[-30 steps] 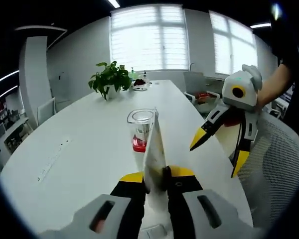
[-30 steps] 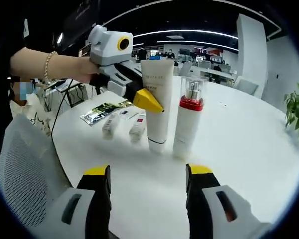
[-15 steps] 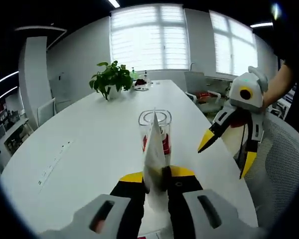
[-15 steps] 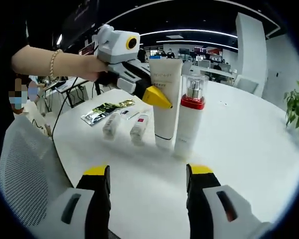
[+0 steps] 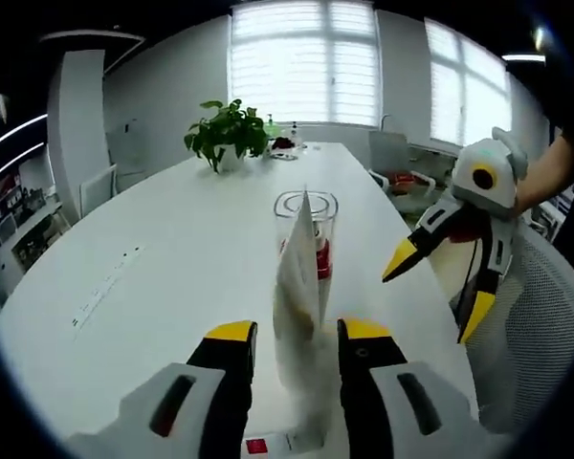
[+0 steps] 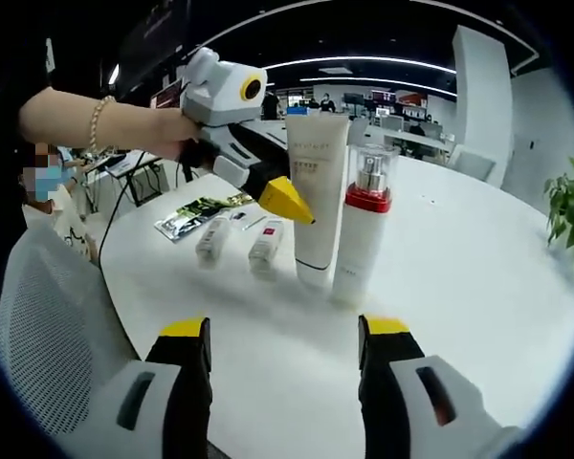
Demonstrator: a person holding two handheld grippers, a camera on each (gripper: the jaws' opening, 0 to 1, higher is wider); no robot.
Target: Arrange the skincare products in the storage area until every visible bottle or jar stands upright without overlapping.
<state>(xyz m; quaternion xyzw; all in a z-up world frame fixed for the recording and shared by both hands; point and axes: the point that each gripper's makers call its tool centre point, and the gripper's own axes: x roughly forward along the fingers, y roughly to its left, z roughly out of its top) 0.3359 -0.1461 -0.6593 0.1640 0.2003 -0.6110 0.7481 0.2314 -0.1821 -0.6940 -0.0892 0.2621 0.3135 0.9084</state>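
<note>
now the left gripper [image 5: 292,335] has its fingers spread either side of the upright white tube [image 5: 298,287], standing on the table [image 5: 172,268] just before the red-collared pump bottle [image 6: 362,229]; the right gripper [image 6: 285,330] waits, fingers apart. next, i judge, come the two small tubes [image 6: 239,244] lying flat beyond; their lettering is unreadable.

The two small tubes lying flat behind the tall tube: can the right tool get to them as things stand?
Probably yes. The right tool is open, with bare table ahead; the small tubes lie left of the tall tube and pump bottle. The left tool hangs just above that path.
</note>
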